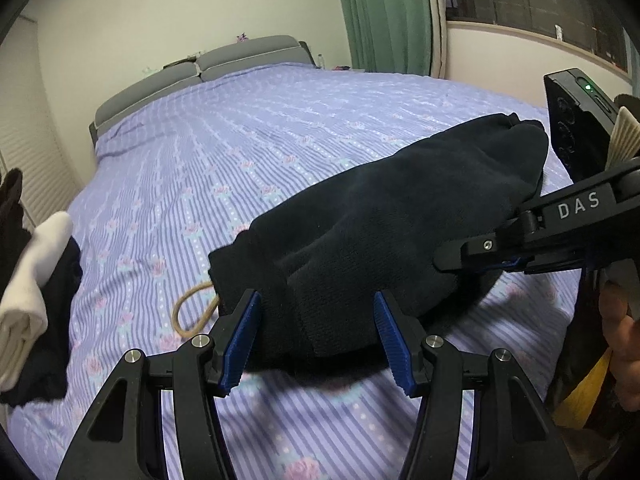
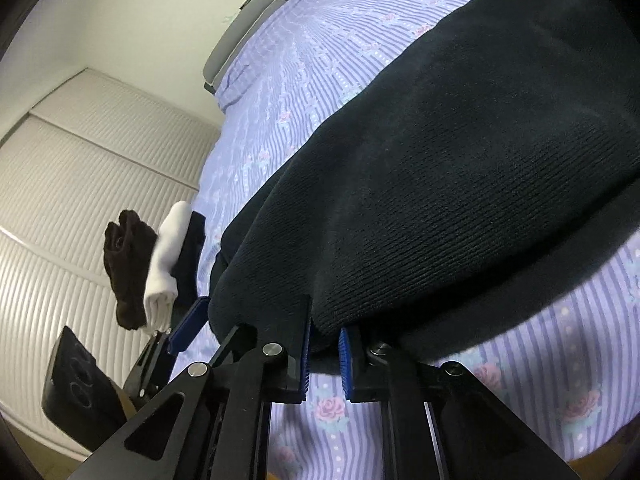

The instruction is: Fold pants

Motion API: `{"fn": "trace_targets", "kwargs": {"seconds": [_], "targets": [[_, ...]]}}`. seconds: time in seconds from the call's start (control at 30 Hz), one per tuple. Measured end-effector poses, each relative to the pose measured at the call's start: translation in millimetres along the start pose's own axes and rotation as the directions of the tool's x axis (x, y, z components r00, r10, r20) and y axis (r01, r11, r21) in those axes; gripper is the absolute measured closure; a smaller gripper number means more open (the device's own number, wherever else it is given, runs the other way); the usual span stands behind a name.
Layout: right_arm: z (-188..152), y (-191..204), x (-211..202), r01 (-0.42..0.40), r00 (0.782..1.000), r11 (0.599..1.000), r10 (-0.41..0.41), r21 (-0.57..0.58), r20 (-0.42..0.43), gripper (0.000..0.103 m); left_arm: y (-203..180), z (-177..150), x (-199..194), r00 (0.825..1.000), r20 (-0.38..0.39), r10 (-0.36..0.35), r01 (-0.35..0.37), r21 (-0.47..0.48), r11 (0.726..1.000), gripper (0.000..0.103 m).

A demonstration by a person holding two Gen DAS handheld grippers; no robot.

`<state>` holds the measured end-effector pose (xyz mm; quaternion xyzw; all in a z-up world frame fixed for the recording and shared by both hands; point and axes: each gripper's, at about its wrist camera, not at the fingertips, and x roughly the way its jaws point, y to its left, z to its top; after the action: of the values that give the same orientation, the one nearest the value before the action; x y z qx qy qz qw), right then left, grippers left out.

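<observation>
Left wrist view: dark pants [image 1: 384, 236] lie bunched on purple striped bed sheet [image 1: 224, 152]. Left gripper [image 1: 318, 338] fingers wide apart, pants edge between them, not pinched. Tan cord [image 1: 192, 312] pokes out beside pants. Right gripper [image 1: 516, 240] reaches in from right.

Right wrist view: right gripper [image 2: 323, 354] fingers nearly together, squeezing pants [image 2: 460, 160] edge. Folded clothes [image 2: 164, 264] pile near bed corner.

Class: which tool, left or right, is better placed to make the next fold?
Probably the right tool: it grips the dark knit pants' edge. The left tool is open, holding nothing.
</observation>
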<state>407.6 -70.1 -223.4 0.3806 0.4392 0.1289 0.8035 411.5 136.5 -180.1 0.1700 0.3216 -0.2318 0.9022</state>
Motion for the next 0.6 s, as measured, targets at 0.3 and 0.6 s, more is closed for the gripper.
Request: {"fn": "trace_targets", "kwargs": {"seconds": [0.3,0.6], "targets": [[-9.6,-7.0,3.9,0.017,1.000,0.999,-0.018,-0.035,-0.023,0.091,-2.1,-16.6,5.7,0.999,-0.031,0.013,-0.015,-0.060,0.998,0.046],[-11.9,-13.1,11.2,0.029,0.998,0.998,-0.032,-0.059,-0.053,0.089,-4.0,-18.2,-4.6,0.999,0.000,0.038,-0.038,-0.146,0.989,0.046]]}}
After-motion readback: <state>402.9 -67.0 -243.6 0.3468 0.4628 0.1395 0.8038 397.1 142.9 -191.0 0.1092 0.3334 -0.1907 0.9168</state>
